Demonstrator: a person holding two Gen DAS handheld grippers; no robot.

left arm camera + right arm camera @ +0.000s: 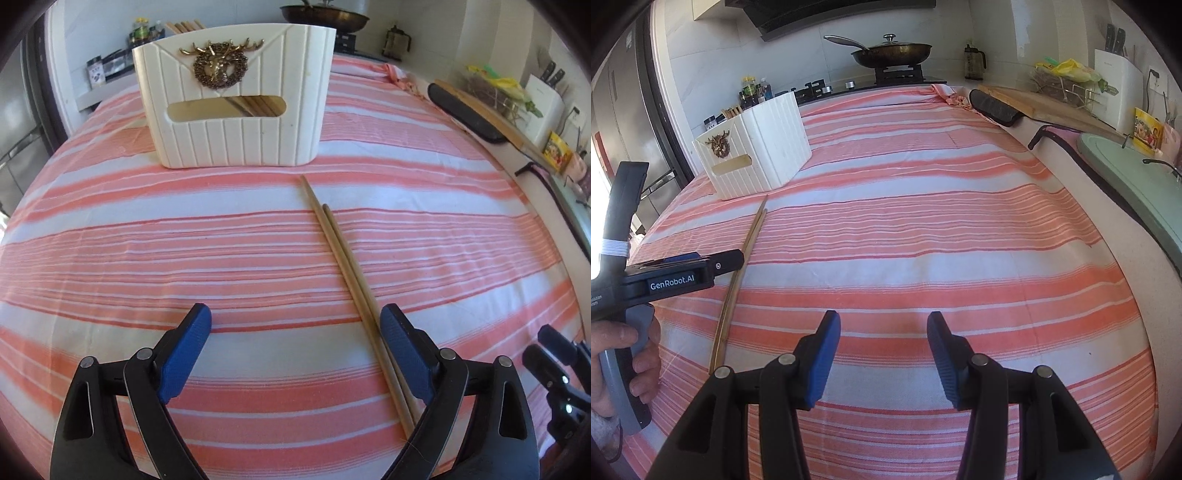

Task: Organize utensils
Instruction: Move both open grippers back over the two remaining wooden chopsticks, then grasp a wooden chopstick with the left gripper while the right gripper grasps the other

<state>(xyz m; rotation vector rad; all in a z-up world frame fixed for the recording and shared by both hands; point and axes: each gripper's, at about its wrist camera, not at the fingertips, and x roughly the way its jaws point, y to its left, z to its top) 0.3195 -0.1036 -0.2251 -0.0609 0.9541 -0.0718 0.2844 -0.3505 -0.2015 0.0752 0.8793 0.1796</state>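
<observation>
1. we've got two chopsticks (343,266) lying side by side on the striped cloth (184,240), touching along most of their length, thin tips aimed toward the white holder (236,96). tips stop just short of its base, not touching.
2. holder stands upright at the far side of the cloth, and more chopsticks (184,26) stick out of its top. our read: the pair on the cloth is the leftover and belongs in there.
3. left gripper (295,354) is spread wide, nothing pinched. the pair runs just inside its right-hand pad (402,354); the other pad is well clear. whether that pad touches the wood, we can't tell.
4. why so wide: likely to straddle both sticks so one squeeze catches them together. the pair is off-centre in the gap, so we'd judge a sideways nudge is due before clamping.
5. left pose: tilted steeply down at the cloth, fingers roughly along the sticks. in the right wrist view a hand (624,354) wraps its handle, low over the cloth at the sticks' thick end.
6. right gripper (882,350) is half spread, empty, bare cloth between the pads. it sits well to the side of the sticks, also pitched down; looks parked.
7. risk, as a guess: round sticks may roll apart or scissor if gripped off-centre.
</observation>
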